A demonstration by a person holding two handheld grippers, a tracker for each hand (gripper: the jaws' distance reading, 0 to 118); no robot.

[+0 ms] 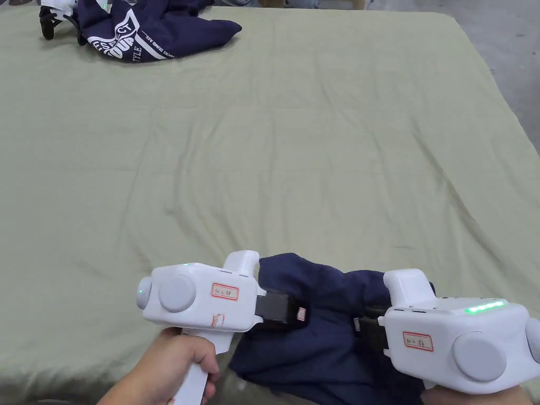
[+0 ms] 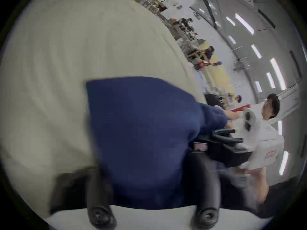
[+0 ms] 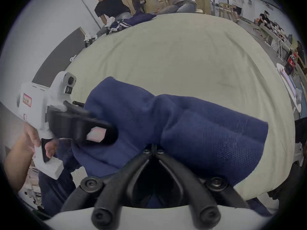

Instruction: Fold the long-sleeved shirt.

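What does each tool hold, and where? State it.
Right tool pinches a bunched fold of the navy shirt. Left tool: shirt lies between its jaws; grip unclear.

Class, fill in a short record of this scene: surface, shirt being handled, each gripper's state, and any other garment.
surface: green-covered table
shirt: navy shirt, bunched at the near edge
left gripper: blurred, jaws apart with cloth between; grip unclear
right gripper: shut on the shirt
other garment: printed navy garment, far left corner
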